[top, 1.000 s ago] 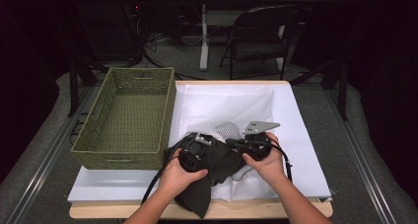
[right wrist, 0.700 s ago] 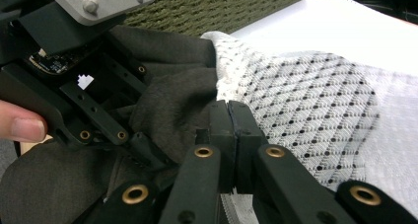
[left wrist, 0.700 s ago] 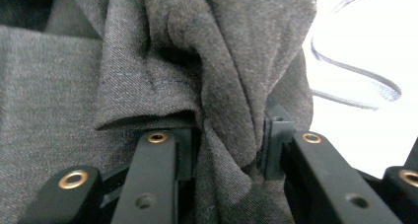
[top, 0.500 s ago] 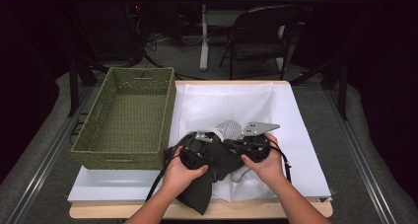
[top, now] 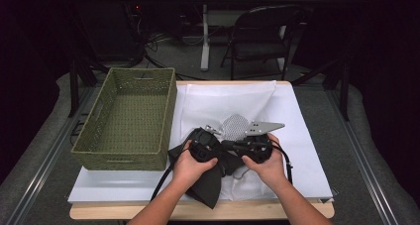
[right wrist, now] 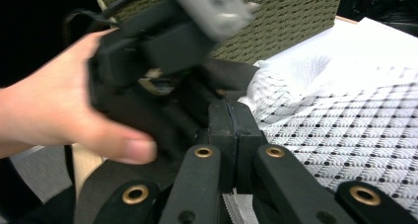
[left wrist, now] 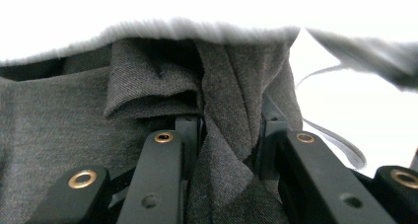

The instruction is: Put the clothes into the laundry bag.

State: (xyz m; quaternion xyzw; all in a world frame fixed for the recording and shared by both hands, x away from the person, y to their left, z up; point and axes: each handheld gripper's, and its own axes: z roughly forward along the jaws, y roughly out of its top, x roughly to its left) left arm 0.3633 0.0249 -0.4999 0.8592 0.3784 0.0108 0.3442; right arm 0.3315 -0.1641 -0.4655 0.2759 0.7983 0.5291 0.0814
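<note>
Left tongs [left wrist: 229,135] pinching dark cloth [left wrist: 74,120]

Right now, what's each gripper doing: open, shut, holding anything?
Left gripper: shut on a fold of the dark grey cloth.
Right gripper: jaws pressed together; whether they pinch any fabric cannot be told.

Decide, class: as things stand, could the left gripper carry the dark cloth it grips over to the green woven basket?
Probably yes. The left gripper holds the dark cloth close beside the basket, whose top is open, and nothing stands between them. The right gripper sits close against it, though.
</note>
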